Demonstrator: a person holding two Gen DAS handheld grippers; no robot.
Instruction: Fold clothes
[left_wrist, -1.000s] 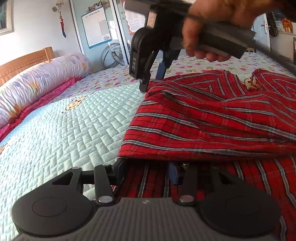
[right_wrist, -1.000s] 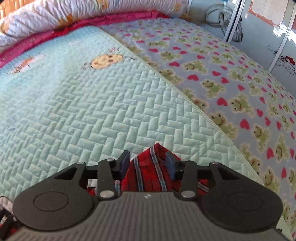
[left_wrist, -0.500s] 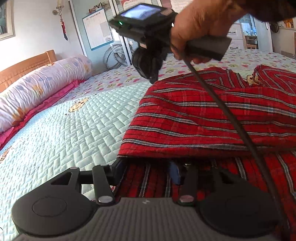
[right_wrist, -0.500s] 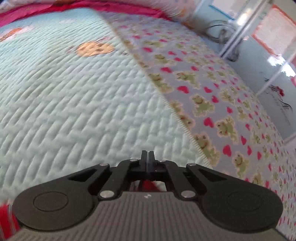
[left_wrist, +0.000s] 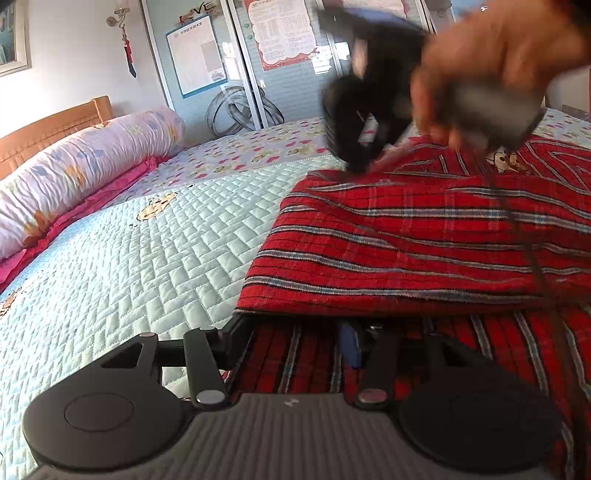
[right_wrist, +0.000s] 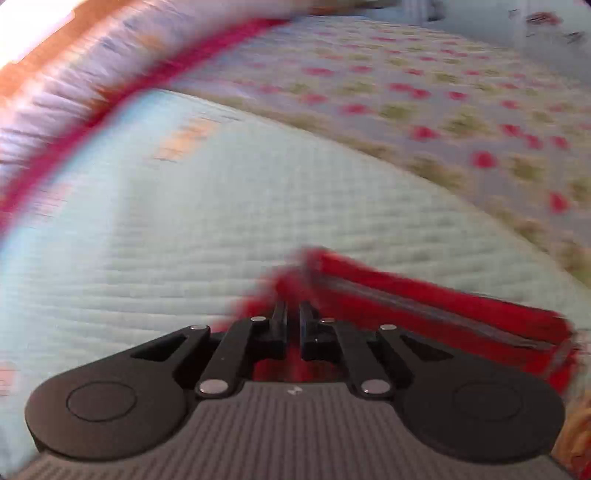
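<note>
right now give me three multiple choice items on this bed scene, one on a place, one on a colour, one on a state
1. Where does the plaid garment lie?
A. on the pale quilt
B. on the floor
C. on a chair

2. The garment's main colour?
A. green
B. red
C. white

3. How do the left gripper jaws stand?
A. shut tight
B. apart, reaching under the folded edge
C. out of view

Answers:
1 A, the cloth rests on the quilted bed cover.
2 B, red with thin blue and dark stripes.
3 B, the fingers sit wide apart at the fold.
</note>
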